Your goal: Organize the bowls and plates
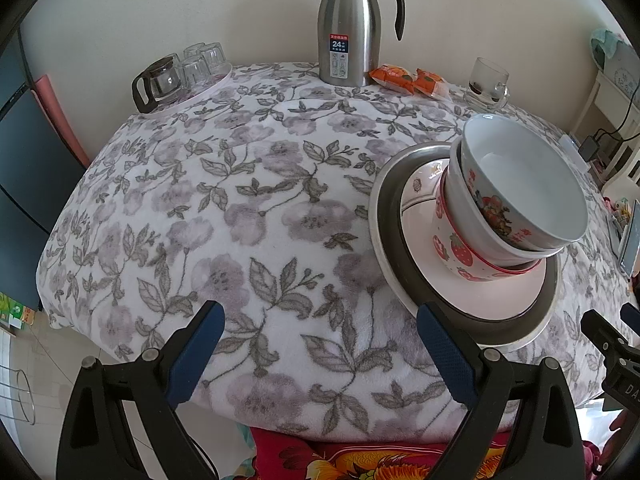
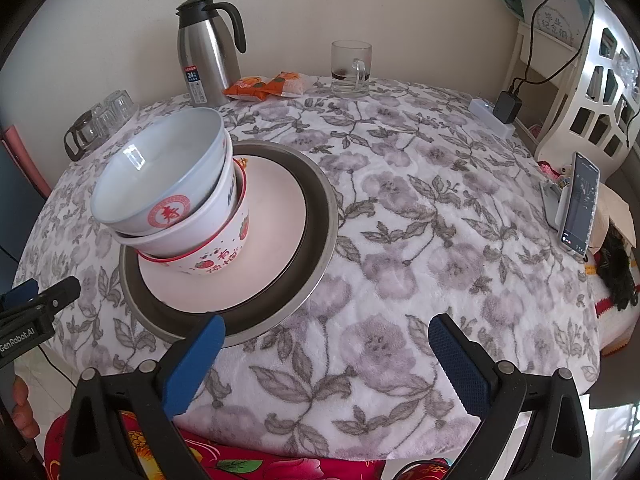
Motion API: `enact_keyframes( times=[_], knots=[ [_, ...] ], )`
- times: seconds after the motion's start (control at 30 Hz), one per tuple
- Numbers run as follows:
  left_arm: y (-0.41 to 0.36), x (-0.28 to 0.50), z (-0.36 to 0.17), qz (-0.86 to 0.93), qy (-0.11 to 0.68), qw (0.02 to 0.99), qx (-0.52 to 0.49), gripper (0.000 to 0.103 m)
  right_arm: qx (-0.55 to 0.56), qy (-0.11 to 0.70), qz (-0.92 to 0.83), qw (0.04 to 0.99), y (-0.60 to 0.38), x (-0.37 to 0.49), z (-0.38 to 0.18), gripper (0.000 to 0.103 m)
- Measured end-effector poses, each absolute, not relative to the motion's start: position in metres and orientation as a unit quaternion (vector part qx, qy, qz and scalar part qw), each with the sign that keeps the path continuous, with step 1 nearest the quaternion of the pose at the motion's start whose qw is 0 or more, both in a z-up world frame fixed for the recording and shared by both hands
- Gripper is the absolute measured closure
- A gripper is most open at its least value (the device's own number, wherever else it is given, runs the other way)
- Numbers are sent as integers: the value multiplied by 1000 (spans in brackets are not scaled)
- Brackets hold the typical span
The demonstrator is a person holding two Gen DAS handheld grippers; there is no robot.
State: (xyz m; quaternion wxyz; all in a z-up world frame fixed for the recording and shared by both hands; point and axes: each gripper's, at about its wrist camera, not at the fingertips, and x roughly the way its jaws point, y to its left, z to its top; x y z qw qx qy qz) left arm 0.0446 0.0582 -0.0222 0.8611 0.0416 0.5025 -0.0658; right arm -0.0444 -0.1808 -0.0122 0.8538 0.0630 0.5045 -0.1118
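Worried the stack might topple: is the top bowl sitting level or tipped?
Tipped. The top bowl leans out of the bowls under it, its rim slanted in both views, overhanging the plate.

Soft, even daylight, faint shadows; small glare on top bowl [image 2: 134,157]; strong fisheye warp, dark vignette at corners.
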Motion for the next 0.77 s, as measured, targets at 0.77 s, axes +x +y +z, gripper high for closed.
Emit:
enact_keyframes(
  times=[0.77],
  knots=[
    [62,44,-20,-59,498,864,36,6,62,506,-111,853,-182,-46,-14,0]
  ],
)
